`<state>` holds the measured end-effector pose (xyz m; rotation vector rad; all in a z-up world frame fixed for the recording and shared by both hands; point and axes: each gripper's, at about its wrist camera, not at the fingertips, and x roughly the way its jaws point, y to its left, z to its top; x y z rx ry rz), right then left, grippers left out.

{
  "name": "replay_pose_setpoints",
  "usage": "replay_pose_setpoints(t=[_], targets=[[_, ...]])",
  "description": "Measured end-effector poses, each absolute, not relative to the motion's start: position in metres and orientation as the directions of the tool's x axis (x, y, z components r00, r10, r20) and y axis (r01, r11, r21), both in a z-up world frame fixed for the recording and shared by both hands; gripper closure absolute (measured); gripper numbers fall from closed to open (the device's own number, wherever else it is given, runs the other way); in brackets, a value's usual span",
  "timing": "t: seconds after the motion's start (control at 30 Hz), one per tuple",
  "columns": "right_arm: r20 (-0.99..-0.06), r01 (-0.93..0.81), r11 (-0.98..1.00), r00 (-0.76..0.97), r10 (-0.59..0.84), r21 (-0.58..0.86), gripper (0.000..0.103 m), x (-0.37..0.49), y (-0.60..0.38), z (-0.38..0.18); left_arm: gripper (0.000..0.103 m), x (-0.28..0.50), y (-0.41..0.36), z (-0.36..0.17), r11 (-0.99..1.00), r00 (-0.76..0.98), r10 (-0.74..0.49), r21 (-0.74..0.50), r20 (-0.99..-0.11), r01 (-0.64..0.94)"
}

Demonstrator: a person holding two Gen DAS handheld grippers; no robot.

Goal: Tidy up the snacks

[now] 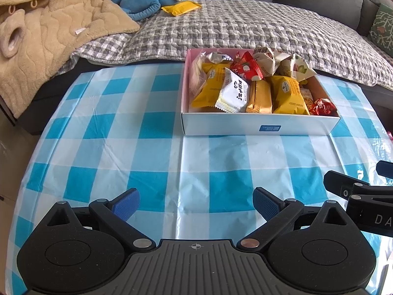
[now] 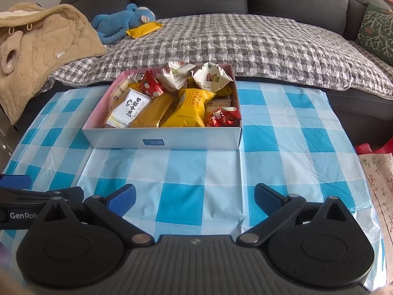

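Crinkling foil snack packets [image 2: 189,108], rectangular cardboard box [image 2: 162,140], glossy checked tablecloth [image 2: 221,172]

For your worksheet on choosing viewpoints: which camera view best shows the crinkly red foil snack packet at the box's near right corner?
The right wrist view: the crinkly red foil snack packet faces the camera whole. The left wrist view shows it smaller and more distorted.

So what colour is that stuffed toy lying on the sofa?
The stuffed toy is blue, with a paler face; it shows best in the left wrist view.
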<state>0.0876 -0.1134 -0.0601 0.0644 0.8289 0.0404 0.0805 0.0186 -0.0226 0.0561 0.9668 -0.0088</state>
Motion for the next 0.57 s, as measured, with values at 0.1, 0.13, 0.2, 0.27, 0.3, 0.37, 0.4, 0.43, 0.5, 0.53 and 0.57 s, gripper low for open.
replay_pose_setpoints(t=[0.1, 0.13, 0.2, 0.27, 0.3, 0.37, 0.4, 0.43, 0.5, 0.53, 0.57], targets=[[-0.735, -0.011, 0.997, 0.675, 0.061, 0.073, 0.000, 0.0876, -0.1135, -0.0601, 0.003, 0.0807, 0.0183, -0.0230, 0.998, 0.564, 0.019, 0.045, -0.825, 0.032], [-0.735, -0.011, 0.997, 0.675, 0.061, 0.073, 0.000, 0.0877, -0.1134, -0.0600, 0.003, 0.0807, 0.0183, -0.0233, 0.999, 0.563, 0.020, 0.045, -0.826, 0.031], [-0.735, -0.011, 0.997, 0.675, 0.061, 0.073, 0.000, 0.0876, -0.1135, -0.0602, 0.003, 0.0811, 0.0183, -0.0236, 0.999, 0.562, 0.021, 0.045, -0.827, 0.030], [-0.735, -0.011, 0.997, 0.675, 0.061, 0.073, 0.000, 0.0877, -0.1133, -0.0602, 0.003, 0.0812, 0.0183, -0.0238, 0.998, 0.562, 0.019, 0.045, -0.827, 0.032], [-0.735, -0.010, 0.997, 0.675, 0.061, 0.074, 0.000, 0.0875, -0.1136, -0.0604, 0.003, 0.0812, 0.0179, -0.0240, 0.998, 0.561, 0.018, 0.046, -0.827, 0.035], [-0.735, -0.008, 0.997, 0.675, 0.060, 0.074, 0.000, 0.0880, -0.1143, -0.0602, 0.003, 0.0811, 0.0171, -0.0242, 0.998, 0.561, 0.019, 0.049, -0.828, 0.037], [-0.735, -0.008, 0.997, 0.675, 0.060, 0.074, 0.000, 0.0879, -0.1147, -0.0604, 0.003, 0.0811, 0.0167, -0.0244, 0.998, 0.561, 0.019, 0.049, -0.828, 0.039], [-0.736, -0.008, 0.997, 0.675, 0.060, 0.074, 0.000, 0.0881, -0.1147, -0.0602, 0.003, 0.0811, 0.0164, -0.0243, 0.998, 0.561, 0.019, 0.050, -0.827, 0.040], [-0.736, -0.007, 0.997, 0.675, 0.059, 0.073, 0.000, 0.0880, -0.1151, -0.0605, 0.003, 0.0812, 0.0158, -0.0244, 0.998, 0.563, 0.020, 0.053, -0.826, 0.041], [-0.736, -0.007, 0.997, 0.674, 0.058, 0.072, 0.000, 0.0882, -0.1152, -0.0605, 0.003, 0.0814, 0.0157, -0.0246, 0.998, 0.566, 0.018, 0.053, -0.824, 0.045], [-0.736, -0.007, 0.997, 0.674, 0.058, 0.072, 0.000, 0.0884, -0.1156, -0.0607, 0.003, 0.0820, 0.0157, -0.0253, 0.997, 0.567, 0.015, 0.053, -0.823, 0.050]])
